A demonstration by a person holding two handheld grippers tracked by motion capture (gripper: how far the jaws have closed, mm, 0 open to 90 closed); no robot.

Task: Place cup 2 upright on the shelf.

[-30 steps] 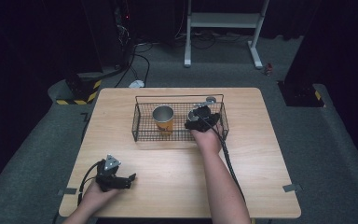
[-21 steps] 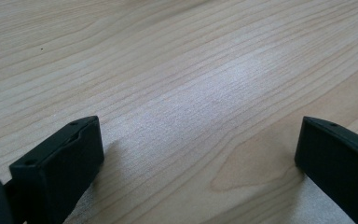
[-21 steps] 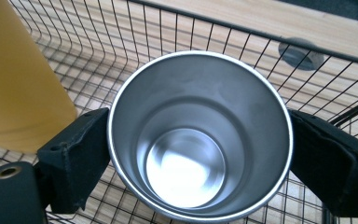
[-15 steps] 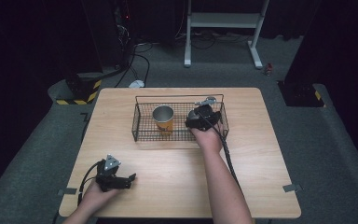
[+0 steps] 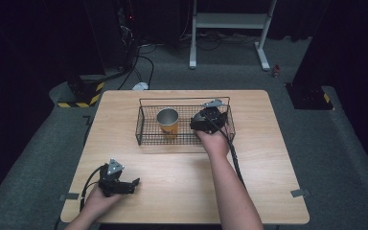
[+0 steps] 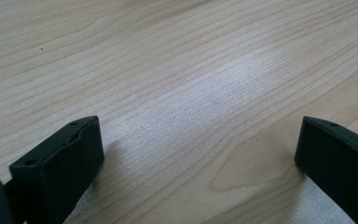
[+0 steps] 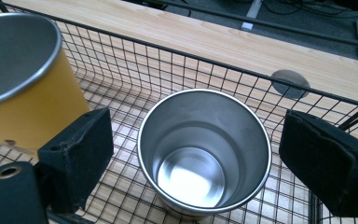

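Right gripper (image 7: 191,154), jaws spread either side of steel cup (image 7: 204,151) standing upright inside wire basket (image 7: 168,60) beside yellow cup (image 7: 23,88); risk: a jaw snags the mesh or nudges yellow cup; left gripper (image 6: 200,154) spread, idle on table (image 6: 177,70)

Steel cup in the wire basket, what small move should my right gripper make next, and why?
Probably lower the right gripper a little: its open jaws flank the steel cup without touching it, and the cup stands upright in the basket.
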